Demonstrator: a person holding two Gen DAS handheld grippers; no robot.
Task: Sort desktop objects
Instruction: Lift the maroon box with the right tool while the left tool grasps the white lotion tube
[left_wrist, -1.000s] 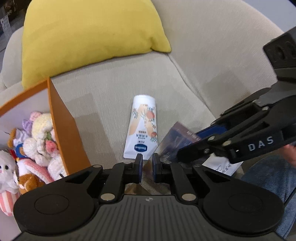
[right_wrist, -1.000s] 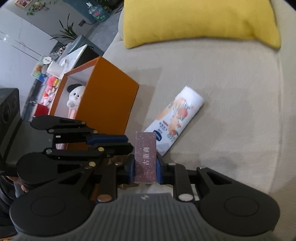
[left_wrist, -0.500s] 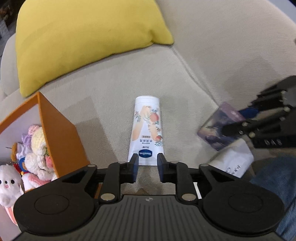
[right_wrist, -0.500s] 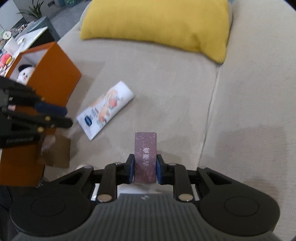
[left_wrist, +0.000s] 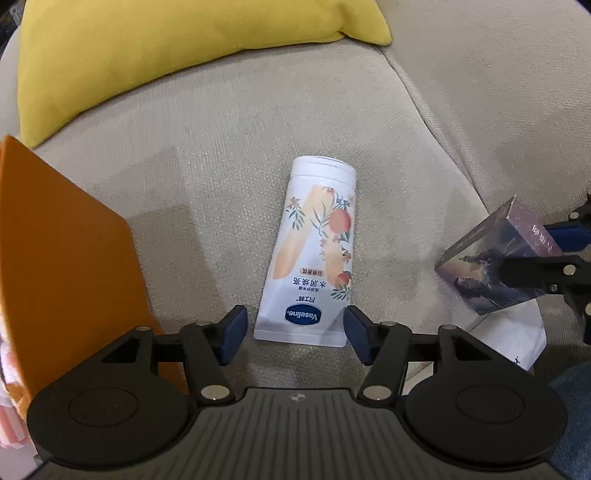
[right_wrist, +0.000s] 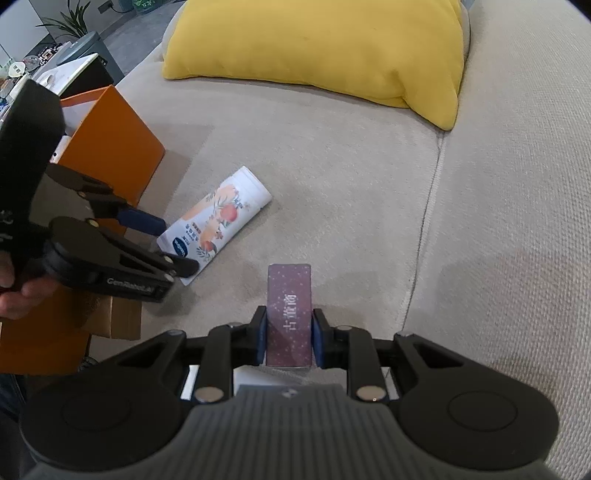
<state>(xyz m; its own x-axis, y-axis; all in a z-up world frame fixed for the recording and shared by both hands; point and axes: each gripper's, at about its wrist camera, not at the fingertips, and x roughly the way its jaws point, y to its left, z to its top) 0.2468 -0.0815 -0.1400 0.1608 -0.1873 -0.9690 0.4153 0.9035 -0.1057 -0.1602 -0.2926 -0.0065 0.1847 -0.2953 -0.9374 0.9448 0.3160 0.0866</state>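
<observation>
The left gripper, its jaws just opened wide, is straddling the crimped end of the lotion tube lying on the sofa cushion, seemingly not touching yet. Next: lowering and closing. The right gripper is clamping the purple box.

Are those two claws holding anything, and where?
The right gripper pinches a small purple cardboard box by its long sides. The left gripper, just opened, holds nothing.
</observation>
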